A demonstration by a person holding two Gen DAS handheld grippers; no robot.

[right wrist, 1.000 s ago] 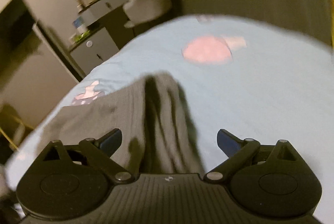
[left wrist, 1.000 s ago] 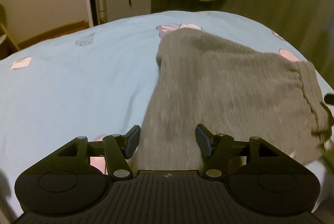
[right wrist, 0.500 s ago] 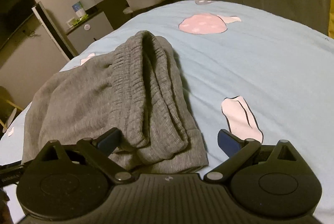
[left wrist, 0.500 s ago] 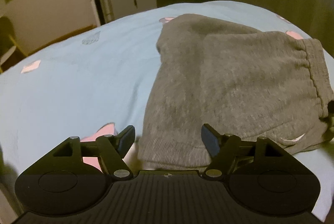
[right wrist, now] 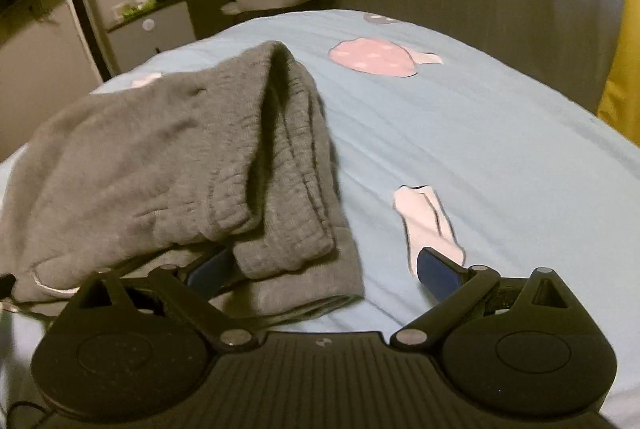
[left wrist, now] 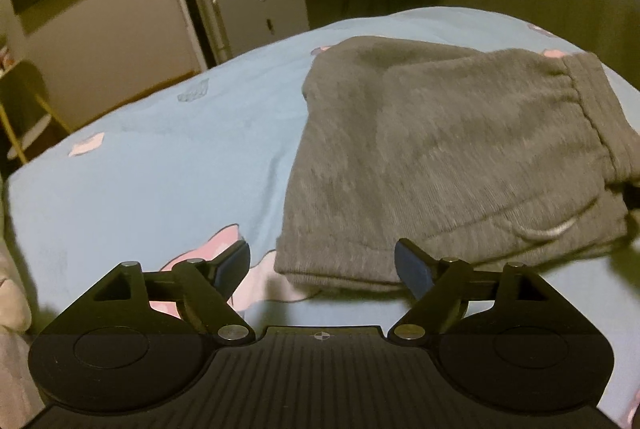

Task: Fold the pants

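Folded grey knit pants (left wrist: 440, 149) lying in a stack on light-blue patterned bedsheet (left wrist: 180, 157), left gripper (left wrist: 322, 263) and right gripper (right wrist: 324, 267) both spread wide, holding nothing.

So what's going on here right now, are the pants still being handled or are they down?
The grey pants lie folded in a compact stack on the light blue bedsheet, waistband end toward the right side. Neither gripper holds them: the left gripper is open just short of the near folded edge, and the right gripper is open by the waistband corner, its left finger against the fabric and not clamped. The fold looks about done, though the waistband layers bunch up unevenly.
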